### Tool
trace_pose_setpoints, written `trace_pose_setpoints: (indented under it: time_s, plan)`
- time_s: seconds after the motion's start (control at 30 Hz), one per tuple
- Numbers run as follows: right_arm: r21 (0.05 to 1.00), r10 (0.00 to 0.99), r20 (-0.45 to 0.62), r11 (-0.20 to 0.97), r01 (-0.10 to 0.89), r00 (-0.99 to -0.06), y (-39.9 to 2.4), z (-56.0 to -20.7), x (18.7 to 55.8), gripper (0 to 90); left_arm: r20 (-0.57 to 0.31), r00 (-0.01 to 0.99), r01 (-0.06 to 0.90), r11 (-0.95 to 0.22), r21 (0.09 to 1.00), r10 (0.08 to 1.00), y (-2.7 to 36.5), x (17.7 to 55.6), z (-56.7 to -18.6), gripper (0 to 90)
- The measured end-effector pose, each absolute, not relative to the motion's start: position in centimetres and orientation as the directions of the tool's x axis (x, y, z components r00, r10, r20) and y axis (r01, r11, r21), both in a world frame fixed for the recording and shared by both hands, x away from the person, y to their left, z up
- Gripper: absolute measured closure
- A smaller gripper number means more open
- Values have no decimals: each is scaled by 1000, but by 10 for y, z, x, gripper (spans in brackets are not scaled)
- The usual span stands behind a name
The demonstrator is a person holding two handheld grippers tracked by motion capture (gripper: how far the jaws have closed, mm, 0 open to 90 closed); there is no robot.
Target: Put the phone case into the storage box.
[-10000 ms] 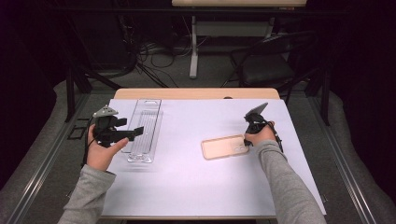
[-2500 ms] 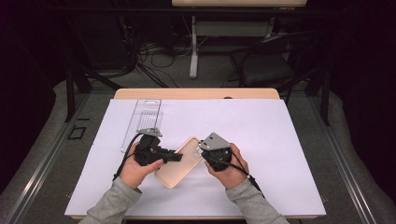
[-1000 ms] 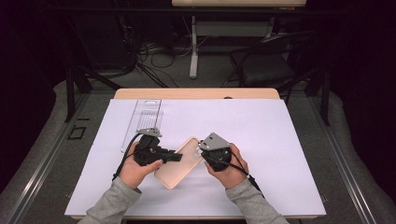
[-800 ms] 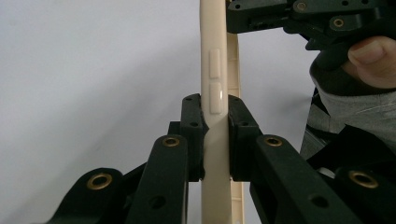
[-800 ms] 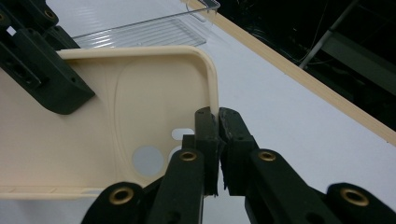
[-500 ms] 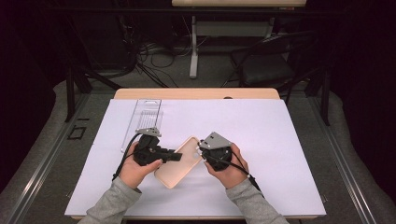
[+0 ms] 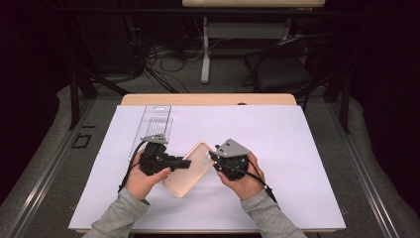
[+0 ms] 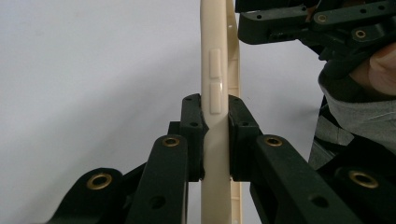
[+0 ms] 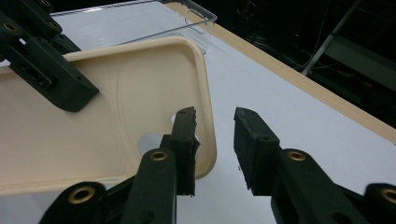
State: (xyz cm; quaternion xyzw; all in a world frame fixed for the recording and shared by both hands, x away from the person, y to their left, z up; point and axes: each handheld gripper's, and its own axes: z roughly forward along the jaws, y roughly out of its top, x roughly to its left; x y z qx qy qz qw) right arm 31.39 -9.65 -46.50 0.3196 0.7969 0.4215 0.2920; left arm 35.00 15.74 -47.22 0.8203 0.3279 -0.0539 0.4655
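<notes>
Cream plastic, a phone case (image 7: 187, 167) hangs between both tools, its long axis running from the left gripper (image 8: 215, 122), clamped on its side edge, toward the right gripper (image 9: 214, 140). The right jaws have just been opening; the rim's corner seems to sit between them, loose.
</notes>
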Motion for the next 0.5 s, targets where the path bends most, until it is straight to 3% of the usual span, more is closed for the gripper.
trace_pose_setpoints:
  time_s: [0.5]
  plan:
    - [887, 764, -105, 362, 288, -637, -105, -460, 316, 618, -401, 766, 581, -275, 766, 502, 166, 351, -471, 800]
